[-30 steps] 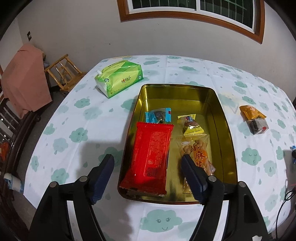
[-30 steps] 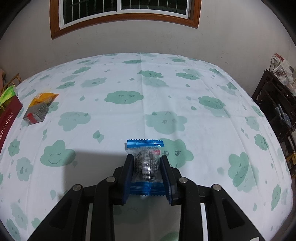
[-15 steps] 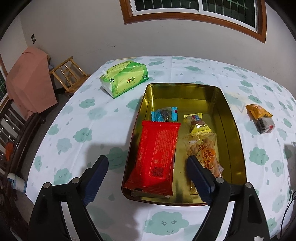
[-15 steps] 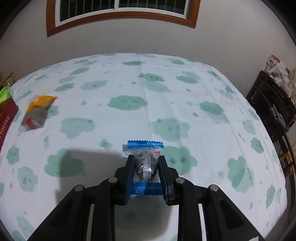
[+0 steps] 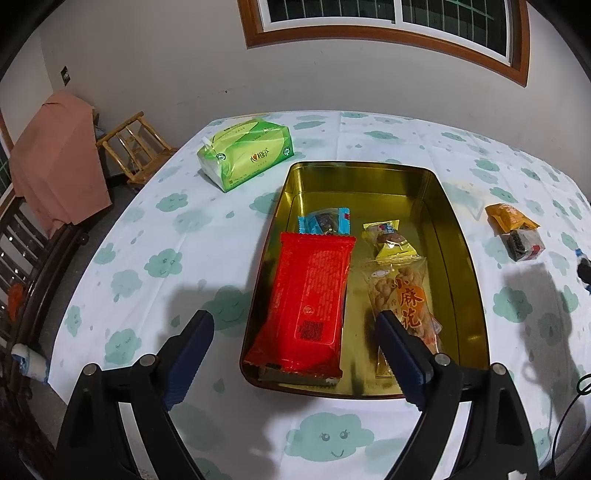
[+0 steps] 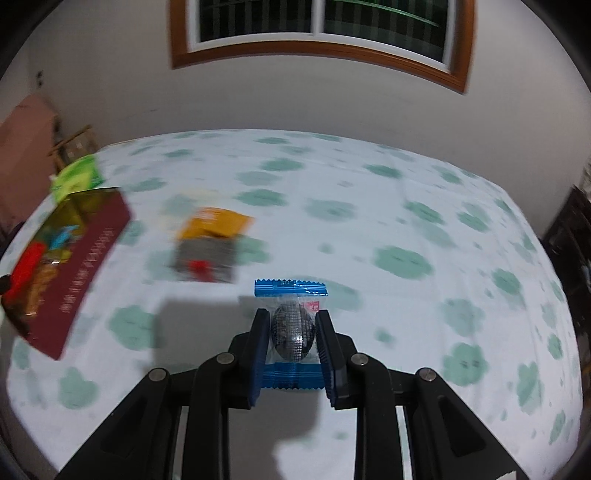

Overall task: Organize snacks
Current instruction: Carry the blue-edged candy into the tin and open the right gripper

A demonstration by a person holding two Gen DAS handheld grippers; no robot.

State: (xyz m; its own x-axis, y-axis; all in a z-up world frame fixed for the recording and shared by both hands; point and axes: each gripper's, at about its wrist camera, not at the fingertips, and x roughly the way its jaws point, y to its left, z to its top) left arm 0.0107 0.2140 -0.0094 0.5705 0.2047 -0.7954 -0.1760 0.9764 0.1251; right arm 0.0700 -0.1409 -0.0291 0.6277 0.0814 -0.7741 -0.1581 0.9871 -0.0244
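Pinching blue-wrapped snack (image 6: pixel 291 334), right gripper (image 6: pixel 291 332) above bare tablecloth (image 6: pixel 406 229), left gripper (image 5: pixel 295 332) spread over tin (image 5: pixel 461 258).

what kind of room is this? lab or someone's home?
Most likely a home dining or living room: a table under a cloud-print tablecloth, a wooden chair by the wall, a wood-framed window, and a green tissue pack beside the gold snack tin.

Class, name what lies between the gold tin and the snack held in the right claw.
Right wrist view: an orange packet and a grey packet, on the tablecloth.
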